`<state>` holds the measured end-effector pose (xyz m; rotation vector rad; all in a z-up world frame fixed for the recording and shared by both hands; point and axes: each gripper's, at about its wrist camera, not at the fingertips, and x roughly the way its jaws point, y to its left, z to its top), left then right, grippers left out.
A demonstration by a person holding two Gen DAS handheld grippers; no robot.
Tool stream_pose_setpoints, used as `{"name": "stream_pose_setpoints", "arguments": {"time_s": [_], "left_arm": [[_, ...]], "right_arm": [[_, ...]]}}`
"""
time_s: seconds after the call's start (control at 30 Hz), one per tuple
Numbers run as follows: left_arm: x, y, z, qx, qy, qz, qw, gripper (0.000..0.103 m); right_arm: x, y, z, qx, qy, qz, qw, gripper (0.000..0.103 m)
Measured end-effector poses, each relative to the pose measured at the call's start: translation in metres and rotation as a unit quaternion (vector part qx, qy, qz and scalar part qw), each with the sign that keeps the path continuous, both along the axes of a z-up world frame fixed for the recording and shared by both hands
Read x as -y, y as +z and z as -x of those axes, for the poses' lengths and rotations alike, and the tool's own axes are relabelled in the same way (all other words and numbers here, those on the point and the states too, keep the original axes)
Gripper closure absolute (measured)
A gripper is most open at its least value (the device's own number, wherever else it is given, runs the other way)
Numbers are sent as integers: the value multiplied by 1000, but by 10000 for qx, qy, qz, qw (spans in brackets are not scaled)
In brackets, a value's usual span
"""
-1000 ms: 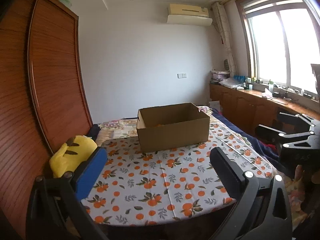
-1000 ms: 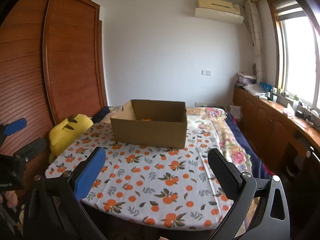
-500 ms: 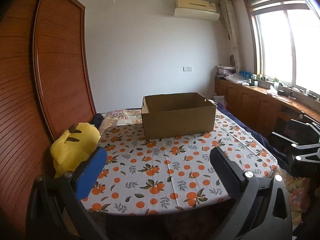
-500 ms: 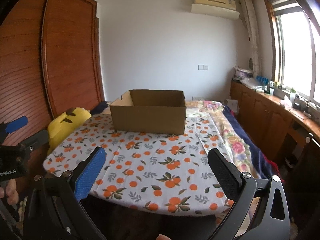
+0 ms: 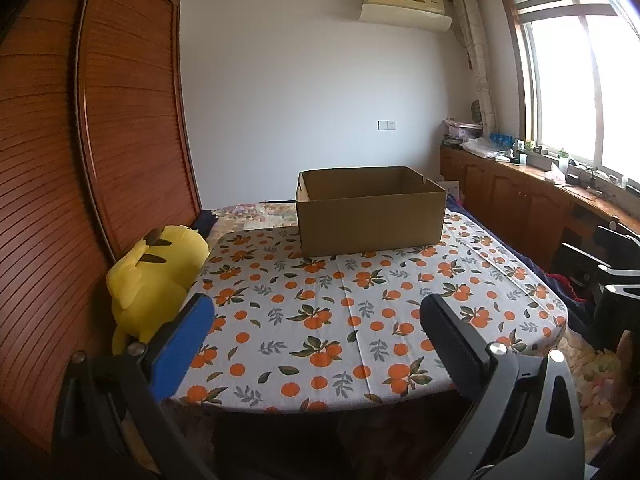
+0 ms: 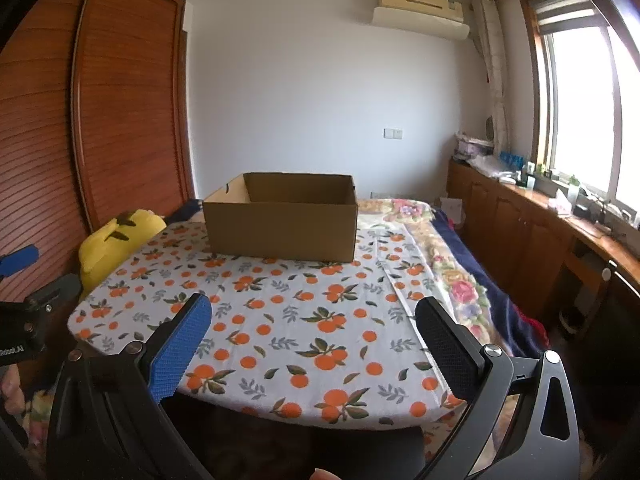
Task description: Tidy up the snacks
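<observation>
Both grippers, left (image 5: 316, 316) and right (image 6: 312, 316), gape wide and empty before the table's (image 5: 372, 340) orange-printed cloth, where the open, plain cardboard box (image 5: 370, 210) sits at the far end, a soft yellow plush toy (image 5: 154, 276) slumped against the slatted wooden wardrobe (image 5: 72, 168).

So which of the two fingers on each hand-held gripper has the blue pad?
The left finger on both, seen again in the right wrist view. The opposite finger is plain black. Both grippers are open and empty.
</observation>
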<state>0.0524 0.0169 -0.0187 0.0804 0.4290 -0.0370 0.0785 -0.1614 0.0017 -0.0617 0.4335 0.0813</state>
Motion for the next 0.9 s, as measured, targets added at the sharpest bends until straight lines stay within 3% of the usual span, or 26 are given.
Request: {"name": "stream_pose_setpoints", "arguments": {"time_s": [0.9], "left_arm": [[-2, 7, -1, 64, 34, -9, 10000, 0]], "right_arm": [[0, -1, 1, 6, -42, 10, 10000, 0]]}}
